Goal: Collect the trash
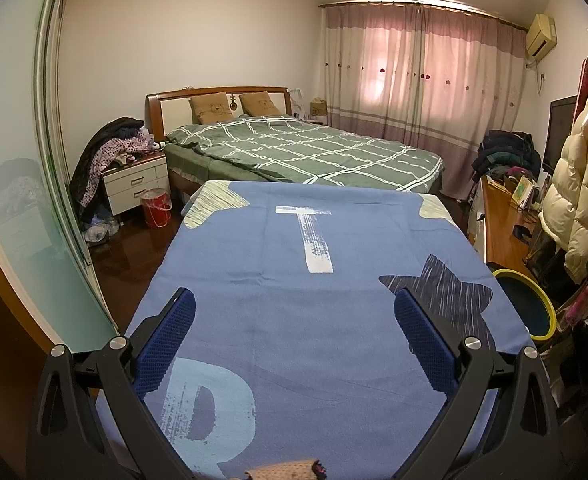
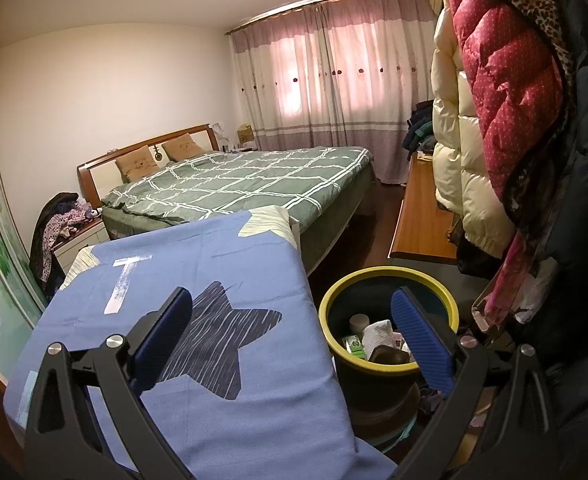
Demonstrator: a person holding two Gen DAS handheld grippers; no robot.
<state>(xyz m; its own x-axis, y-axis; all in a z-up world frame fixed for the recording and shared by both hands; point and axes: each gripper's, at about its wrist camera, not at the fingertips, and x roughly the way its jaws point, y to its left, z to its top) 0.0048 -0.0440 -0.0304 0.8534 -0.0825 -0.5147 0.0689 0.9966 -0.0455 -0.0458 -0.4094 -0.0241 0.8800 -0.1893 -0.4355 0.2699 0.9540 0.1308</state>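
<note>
A dark bin with a yellow rim (image 2: pixel 388 276) stands on the floor to the right of a table under a blue cloth (image 2: pixel 198 280). Inside the bin lie a crumpled white tissue (image 2: pixel 378 334), a green packet (image 2: pixel 352 345), a pale cup (image 2: pixel 359 322) and a dark brown item (image 2: pixel 388 357). My right gripper (image 2: pixel 292 318) is open and empty, spanning the cloth's right edge and the bin. My left gripper (image 1: pixel 294 318) is open above the blue cloth (image 1: pixel 294 320), holding nothing. The bin's yellow rim (image 1: pixel 534 292) shows at the right edge of the left wrist view.
A bed with a green checked quilt (image 1: pixel 306 148) fills the room behind the table. A white nightstand (image 1: pixel 134 184) piled with clothes and a red bucket (image 1: pixel 156 208) stand left of it. Puffy coats (image 2: pixel 494 100) hang at the right beside a wooden desk (image 2: pixel 418 216). A sliding glass door (image 1: pixel 22 200) runs along the left.
</note>
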